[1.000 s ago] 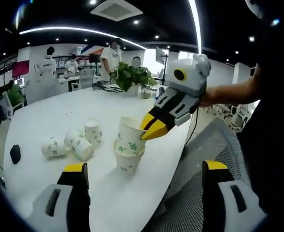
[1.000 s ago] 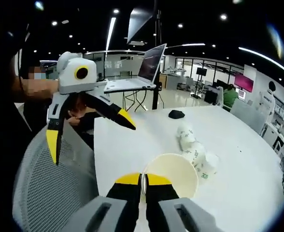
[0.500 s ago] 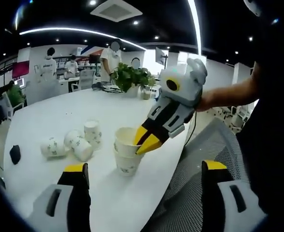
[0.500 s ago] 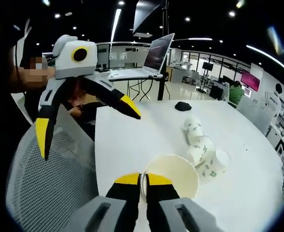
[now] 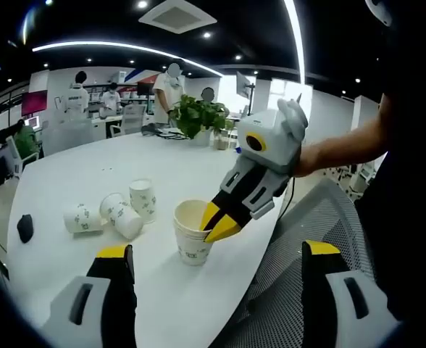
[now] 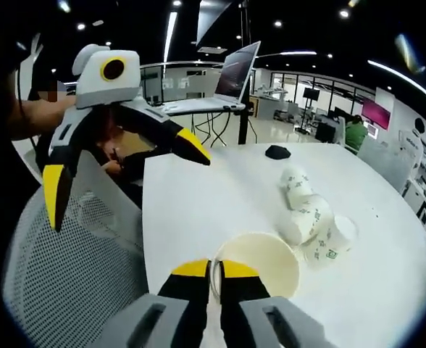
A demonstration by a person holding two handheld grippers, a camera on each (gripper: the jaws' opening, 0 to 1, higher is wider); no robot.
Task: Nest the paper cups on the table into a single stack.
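Right gripper (image 6: pixel 211 267) is clenched on the rim of the upper cup (image 6: pixel 260 262), its jaws pinching the near wall; in the left gripper view the same gripper (image 5: pixel 216 223) reaches in from the right with its yellow tips at that rim. Over the last second the cup has gone from sitting high and tilted above the base cup (image 5: pixel 193 249) to seated deep inside it, so only the base cup's lower wall shows beneath the joined rims. Judgement: this nesting is complete or nearly so, and the next requirement is to release the rim without lifting the cup back out. Left gripper (image 5: pixel 216 272) is spread wide and holds nothing; in the right gripper view it (image 6: pixel 122 170) hangs to the left over a mesh chair (image 6: pixel 68 268). Farther along the table (image 5: pixel 75 170), three loose cups (image 5: pixel 115 212) remain just beside one another, two lying and one upright, not yet stacked.
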